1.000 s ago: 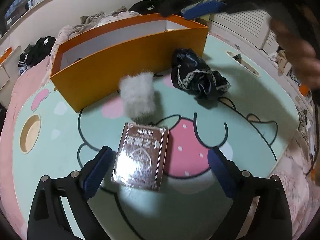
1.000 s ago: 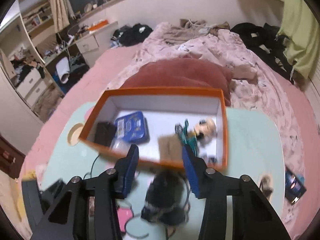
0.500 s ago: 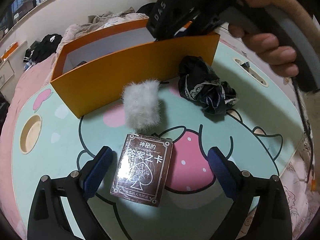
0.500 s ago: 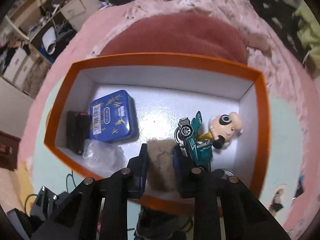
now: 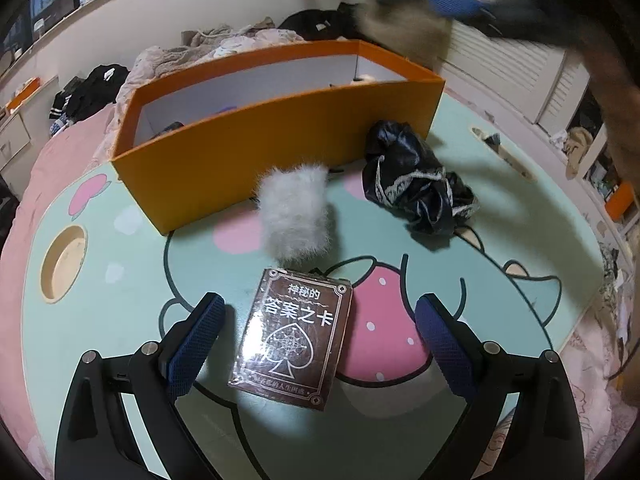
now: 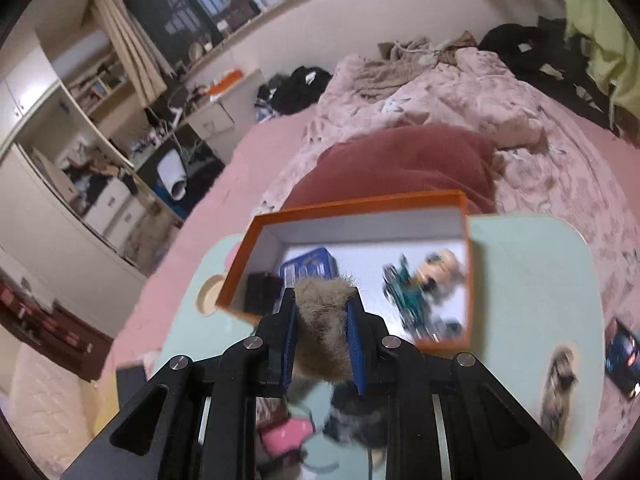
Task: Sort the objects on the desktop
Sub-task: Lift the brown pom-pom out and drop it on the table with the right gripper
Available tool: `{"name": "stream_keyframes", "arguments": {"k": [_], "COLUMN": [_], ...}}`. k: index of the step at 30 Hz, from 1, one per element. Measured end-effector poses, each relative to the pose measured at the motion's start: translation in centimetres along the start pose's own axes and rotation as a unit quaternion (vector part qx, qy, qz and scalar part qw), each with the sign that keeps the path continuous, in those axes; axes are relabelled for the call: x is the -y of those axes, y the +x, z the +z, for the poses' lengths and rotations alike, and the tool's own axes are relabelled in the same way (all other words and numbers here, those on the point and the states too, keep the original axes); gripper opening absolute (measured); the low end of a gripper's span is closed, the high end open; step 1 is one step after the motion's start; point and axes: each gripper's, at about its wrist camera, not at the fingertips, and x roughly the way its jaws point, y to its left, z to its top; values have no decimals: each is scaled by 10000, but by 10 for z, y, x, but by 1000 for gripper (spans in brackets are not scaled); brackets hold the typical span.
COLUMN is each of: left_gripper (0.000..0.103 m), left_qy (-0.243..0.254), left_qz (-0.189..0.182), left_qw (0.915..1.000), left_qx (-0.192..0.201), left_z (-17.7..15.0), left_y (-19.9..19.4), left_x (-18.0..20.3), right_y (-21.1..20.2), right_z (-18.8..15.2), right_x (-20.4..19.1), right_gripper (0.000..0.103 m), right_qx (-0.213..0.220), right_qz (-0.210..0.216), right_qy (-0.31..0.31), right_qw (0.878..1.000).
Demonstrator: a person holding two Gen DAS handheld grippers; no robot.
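In the right wrist view my right gripper is shut on a brown furry piece, held in the air above the near wall of the orange box. Inside the box lie a blue tin, a black item, a green toy car and a figurine. My left gripper is open low over the table, its fingers either side of a brown card box without touching it. Beyond it lie a white furry piece and a crumpled black cloth.
The mint cartoon table has a round cup hole at its left and a slot at its right. Pink bedding with clothes surrounds it. A hand and the right gripper, blurred, pass above the box's right end.
The right gripper reached into the orange box, closed on the brown furry piece and lifted it up and back out. The left gripper stayed over the card box.
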Motion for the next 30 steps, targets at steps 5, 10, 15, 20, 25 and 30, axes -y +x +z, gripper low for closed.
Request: {"name": "stream_keyframes", "arguments": {"k": [5,10,15,20,25,30], "left_gripper": [96,96,96,96,96,96], "left_qy": [-309,-724,-746,-795,-863,-1023], "left_qz": [-325,-627,-711,-743,-657,-665], "left_qw": [9984,9937,9914,9906,9916,9921], "left_qx": [332,581,806,825,709,299], "left_z": [2,13,41,64,84,111], "left_y": [-16,-35,-51,-54,-47,-29], "left_x": [-11,-31,-40,-44,-44,-41], "right_y": [-21,3,30,24,4,22], "right_z": [-40,-71,-82,-91,-110,-147], "right_x": [28,52,41,23,12,-2], "right_gripper": [22,22,25,78,88,89], "right_qx": [-88,-389,-568,-276,104,-130], "right_qz": [1,65,452,326,-417,-1746], "right_qy": [366,823,708,469,-96,-970], "right_qw": [9993,9958,9948,9980,9990,9798]}}
